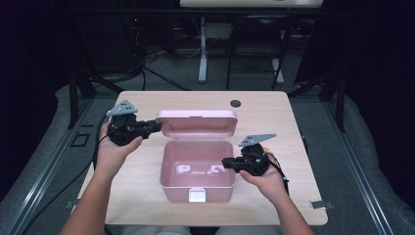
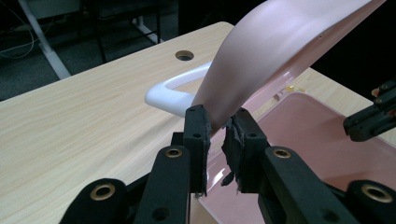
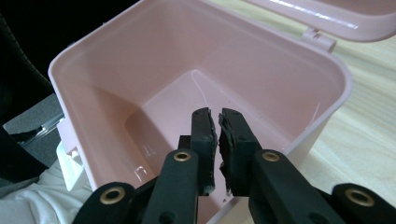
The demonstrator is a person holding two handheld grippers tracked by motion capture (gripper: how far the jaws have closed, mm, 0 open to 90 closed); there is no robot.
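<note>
Pinching the left edge of the raised lid [image 2: 280, 42], the left hand-held gripper [image 2: 217, 135] has its jaws nearly together with the thin pink plastic clamped between them. In the high view this left hand-held gripper [image 1: 155, 126] reaches in from the left side of the surface [image 1: 264, 112] and meets the lid [image 1: 196, 122] at its corner, while the person's left hand [image 1: 115, 149] holds the tool from behind. The lid stands open, tilted back behind the pink box [image 1: 197, 171], and a white handle [image 2: 170, 91] on its outer side hangs close above the wood. The right hand-held gripper [image 3: 218, 140] has its jaws closed against each other, with nothing between them, and hangs over the right rim of the box [image 3: 196, 74], pointing into the bare interior. From above, the right hand-held gripper [image 1: 226, 163] sits at the box's right wall, held by the right hand [image 1: 266, 178]. The box sits near the middle of the surface, its white front latch [image 1: 196, 195] facing the person. A round hole [image 1: 236, 103] marks the far part of the surface, beyond the lid. Desk legs [image 1: 202, 49] and cables stand on the dark floor behind.
</note>
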